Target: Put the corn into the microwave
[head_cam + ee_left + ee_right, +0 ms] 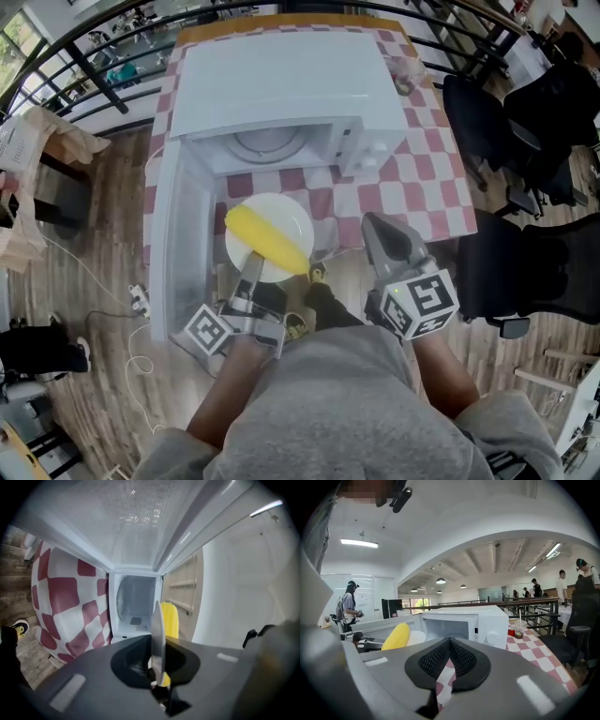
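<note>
A yellow corn cob [267,241] lies on a white plate [292,217] in front of the open white microwave [281,89]. My left gripper [251,269] is shut on the plate's near rim and holds it above the table edge. In the left gripper view the plate [157,630] stands edge-on between the jaws, with the corn [170,618] behind it and the microwave cavity [136,609] ahead. My right gripper [380,232] hovers right of the plate, shut and empty. The right gripper view shows its jaws [450,645] meeting, with the corn [396,637] at left and the microwave [464,623] beyond.
The microwave door [173,244] swings out to the left, beside the plate. A red-and-white checked cloth [422,178] covers the table. A drink cup [519,629] stands at the back right. Black office chairs [511,131] stand to the right. People [349,604] stand in the background.
</note>
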Available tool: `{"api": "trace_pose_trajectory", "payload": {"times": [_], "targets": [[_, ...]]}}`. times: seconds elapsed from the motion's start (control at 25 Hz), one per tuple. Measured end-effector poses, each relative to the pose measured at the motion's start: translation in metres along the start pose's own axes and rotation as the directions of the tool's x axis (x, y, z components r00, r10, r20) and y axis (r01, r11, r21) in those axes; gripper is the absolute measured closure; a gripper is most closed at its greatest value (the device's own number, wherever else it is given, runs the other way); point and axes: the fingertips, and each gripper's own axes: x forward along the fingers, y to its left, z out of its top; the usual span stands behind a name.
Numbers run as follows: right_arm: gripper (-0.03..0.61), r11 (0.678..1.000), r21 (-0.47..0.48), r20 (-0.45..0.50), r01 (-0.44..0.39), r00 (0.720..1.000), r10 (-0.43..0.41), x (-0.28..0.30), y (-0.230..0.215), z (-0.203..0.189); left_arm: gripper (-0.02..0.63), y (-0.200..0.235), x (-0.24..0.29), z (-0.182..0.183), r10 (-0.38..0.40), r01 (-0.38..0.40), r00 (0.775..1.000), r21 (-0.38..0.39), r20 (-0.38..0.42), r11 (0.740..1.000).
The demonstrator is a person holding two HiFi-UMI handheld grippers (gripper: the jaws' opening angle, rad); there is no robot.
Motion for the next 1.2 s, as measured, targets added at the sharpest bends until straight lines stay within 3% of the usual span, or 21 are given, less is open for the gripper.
{"api": "trace_pose_trajectory", "payload": {"times": [0.32, 0.6, 0.92, 1.2], "targets": [[0.580, 0.993, -0.031, -0.019, -0.114, 0.993, 0.113, 0.061, -0.017, 0.018, 0.586, 0.019, 0.042, 0.033, 0.032, -0.036, 0.993, 0.031, 0.115, 0.999], [0.580, 0.982, -0.040, -0.021, -0.185, 0.983, 0.185, 0.095, -0.023, 0.027, 0.586, 0.028, 0.076, 0.054, 0.039, -0.046, 0.989, 0.047, 0.144, 0.998], [0.580, 0.977, -0.022, -0.007, -0.211, 0.978, 0.210, 0.113, -0.032, 0.031, 0.586, 0.041, 0.112, 0.069, 0.043, -0.052, 0.988, 0.053, 0.151, 0.997], [0.580, 0.966, -0.017, -0.011, -0.259, 0.966, 0.259, 0.121, -0.030, 0.032, 0.586, 0.072, 0.140, 0.086, 0.087, -0.100, 0.982, 0.069, 0.167, 0.993]]}}
